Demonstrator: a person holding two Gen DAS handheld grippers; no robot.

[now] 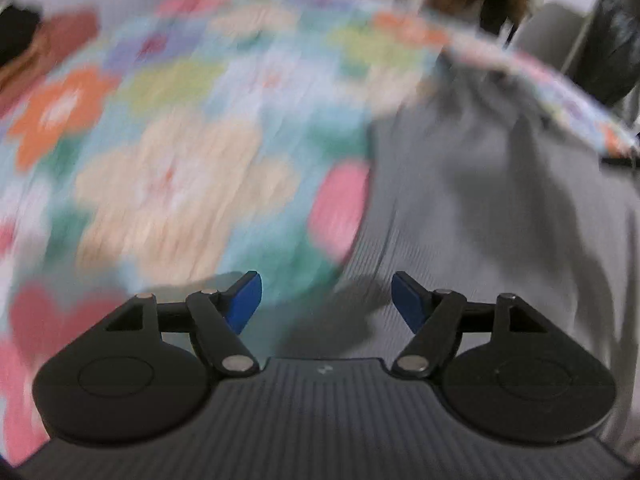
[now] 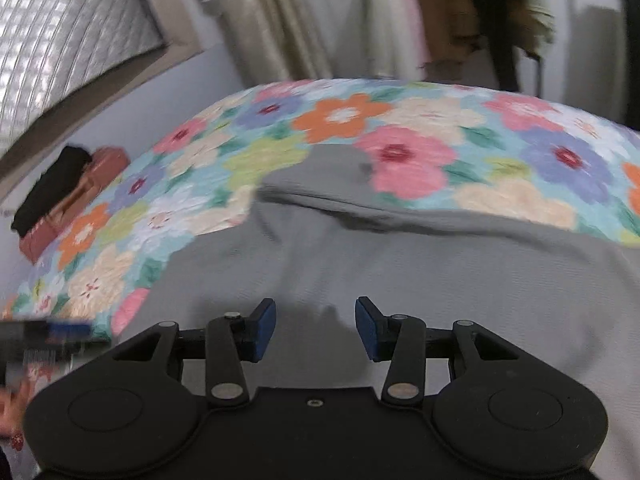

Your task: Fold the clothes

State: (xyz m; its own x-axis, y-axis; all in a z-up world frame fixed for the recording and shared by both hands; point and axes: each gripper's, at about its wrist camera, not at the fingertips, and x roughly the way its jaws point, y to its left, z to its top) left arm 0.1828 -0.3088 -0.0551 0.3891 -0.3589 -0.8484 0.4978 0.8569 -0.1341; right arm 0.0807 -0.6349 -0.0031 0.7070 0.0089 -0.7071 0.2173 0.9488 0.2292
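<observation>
Both tools empty over grey garment on bed

Left tool (image 1: 326,300) & right tool (image 2: 316,330): jaws apart, nothing between; grey garment (image 2: 360,264) lies spread on floral bedspread (image 2: 420,120), prob. laid flat w/ room for next fold.

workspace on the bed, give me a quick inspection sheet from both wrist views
surface: floral bedspread, bright flowers on light blue.
job's things: grey garment spread on the bedspread, creased, a fold ridge across its far part.
clutter: brown and black item at the bed's far left edge; what it is cannot be told.
grippers: left hand-held gripper open, nothing between its blue pads, over the garment's left edge; right hand-held gripper open, empty, over the garment.
cables: nothing seen.
surroundings: curtains, a glass-block window on the left, hanging clothes behind the bed. The left view is motion-blurred.
</observation>
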